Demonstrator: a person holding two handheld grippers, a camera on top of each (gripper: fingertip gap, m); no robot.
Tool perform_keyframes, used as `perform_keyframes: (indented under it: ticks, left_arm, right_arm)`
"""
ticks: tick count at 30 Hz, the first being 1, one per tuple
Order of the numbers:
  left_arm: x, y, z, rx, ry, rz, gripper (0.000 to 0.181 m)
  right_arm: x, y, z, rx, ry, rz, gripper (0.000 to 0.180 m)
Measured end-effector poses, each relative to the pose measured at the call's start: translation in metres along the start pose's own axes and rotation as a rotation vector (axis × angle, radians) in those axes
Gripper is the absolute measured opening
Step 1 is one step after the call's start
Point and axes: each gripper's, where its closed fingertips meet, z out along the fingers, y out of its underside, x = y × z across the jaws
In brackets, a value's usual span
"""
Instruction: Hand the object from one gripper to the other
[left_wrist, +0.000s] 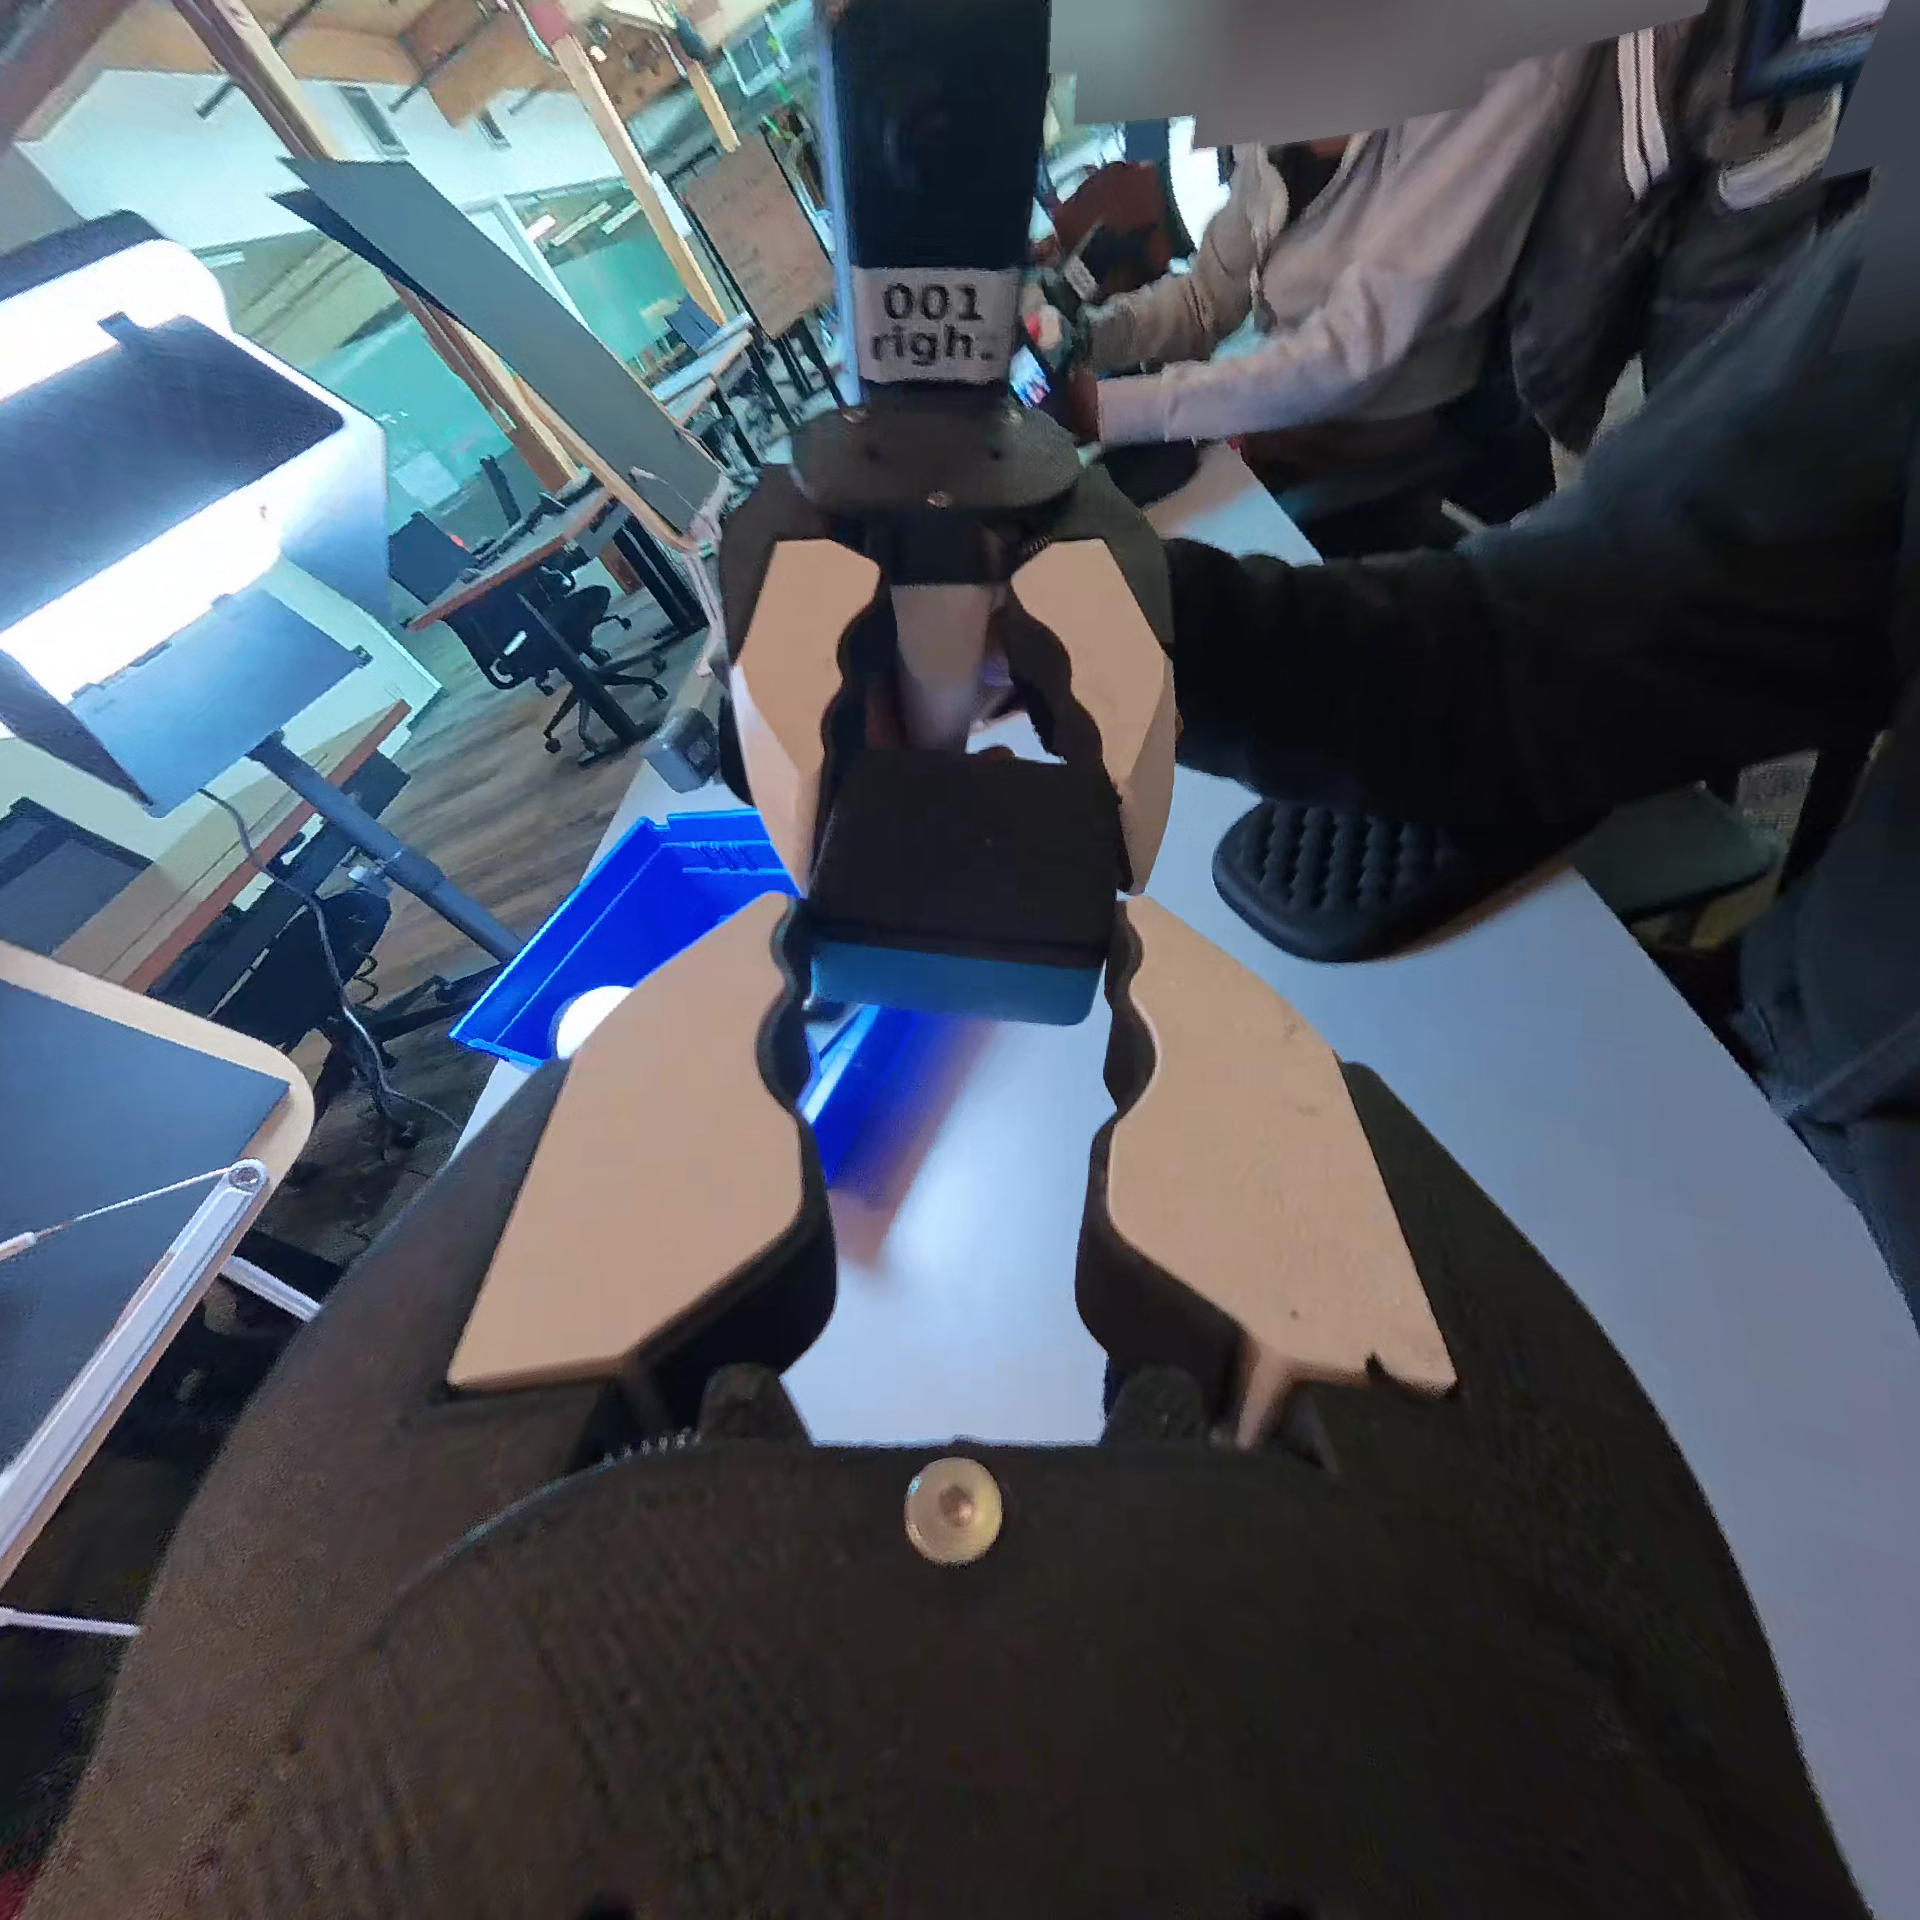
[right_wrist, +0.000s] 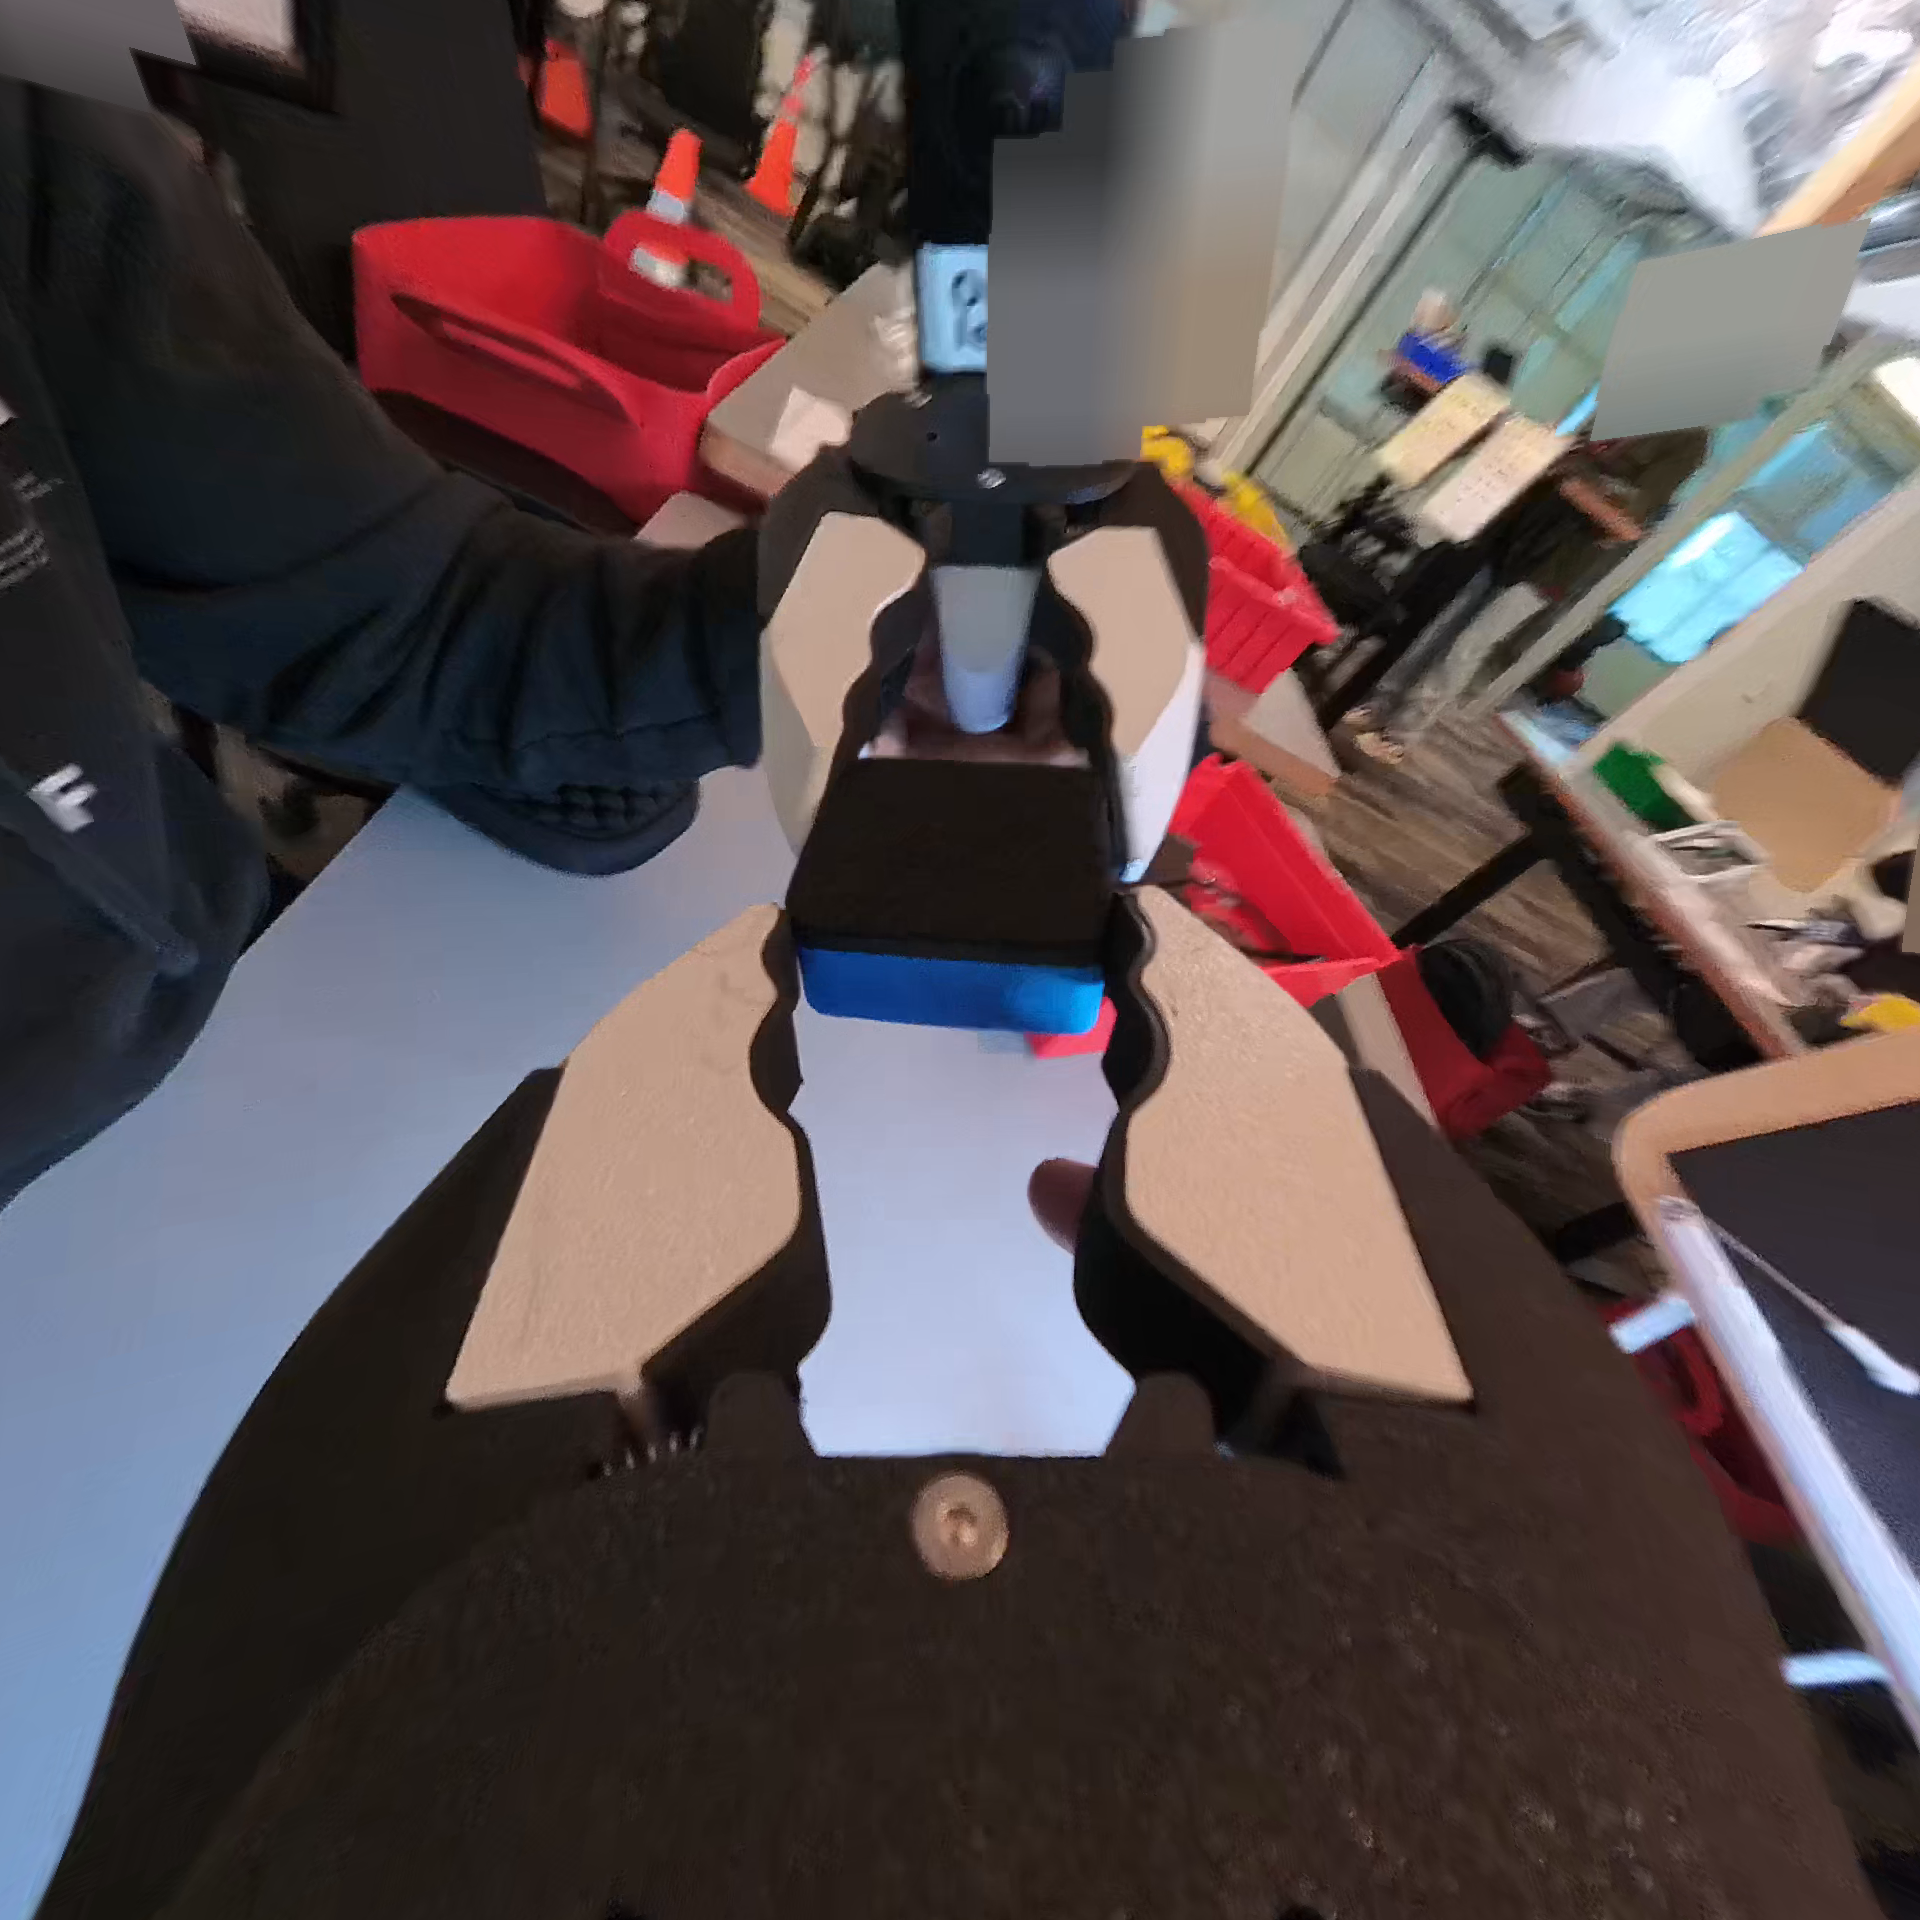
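Surface: pale grey desk, seen in both wrist views, running from the lower centre toward the upper part of each frame. A dark ribbed pad lies on it at centre right of the left wrist view, under a person's dark sleeve.

Room: open workshop with timber beams, glass partitions, wood floor, further desks and office chairs.

Surroundings, left wrist view: blue bin left of centre, at the desk's left edge, a white ball in it; lit white machine at upper left; seated person in a light top at upper right.

Surroundings, right wrist view: red tote at upper left, orange cones behind it; red bins right of centre.

Task item: block, black foam top over a blue base, held in the air above the desk at frame centre in both views.

Left gripper: jaws closed against the sides of the block's near, blue-edged end.

Right gripper: facing the left one head-on, its jaws pinching the opposite end of the same block. Both grippers clamp the block at once, tips nearly meeting along its sides.
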Motion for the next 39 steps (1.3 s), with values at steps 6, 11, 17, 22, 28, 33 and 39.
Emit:
perform_keyframes:
  ticks: [6, 11, 17, 22, 28, 33, 39]
  left_arm:
    - [-0.063, -0.016, -0.022, 0.198, -0.340, -0.167, 0.055]
    - [-0.077, -0.011, -0.017, 0.221, -0.459, -0.263, 0.055]
    - [-0.074, -0.007, 0.000, 0.261, -0.510, -0.392, 0.055]
    - [-0.072, -0.009, 0.004, 0.290, -0.528, -0.390, 0.055]
    - [-0.064, -0.016, 0.004, 0.300, -0.398, -0.391, 0.060]
    - [-0.048, -0.024, -0.006, 0.269, -0.214, -0.331, 0.066]
    - [-0.021, -0.025, -0.005, 0.247, -0.002, -0.301, 0.067]
  right_arm:
    - [0.055, -0.011, -0.013, 0.027, 0.385, -0.065, 0.059]
    - [0.075, -0.010, -0.003, -0.047, 0.641, -0.253, 0.061]
    - [0.086, -0.011, 0.004, -0.061, 0.831, -0.247, 0.063]
    - [0.090, -0.009, 0.000, -0.043, 0.868, -0.234, 0.060]
    - [0.083, -0.014, -0.002, 0.009, 0.759, -0.204, 0.059]
    - [0.058, -0.021, -0.005, 0.152, 0.425, -0.060, 0.060]
    - [0.022, -0.029, -0.008, 0.276, 0.088, 0.084, 0.060]
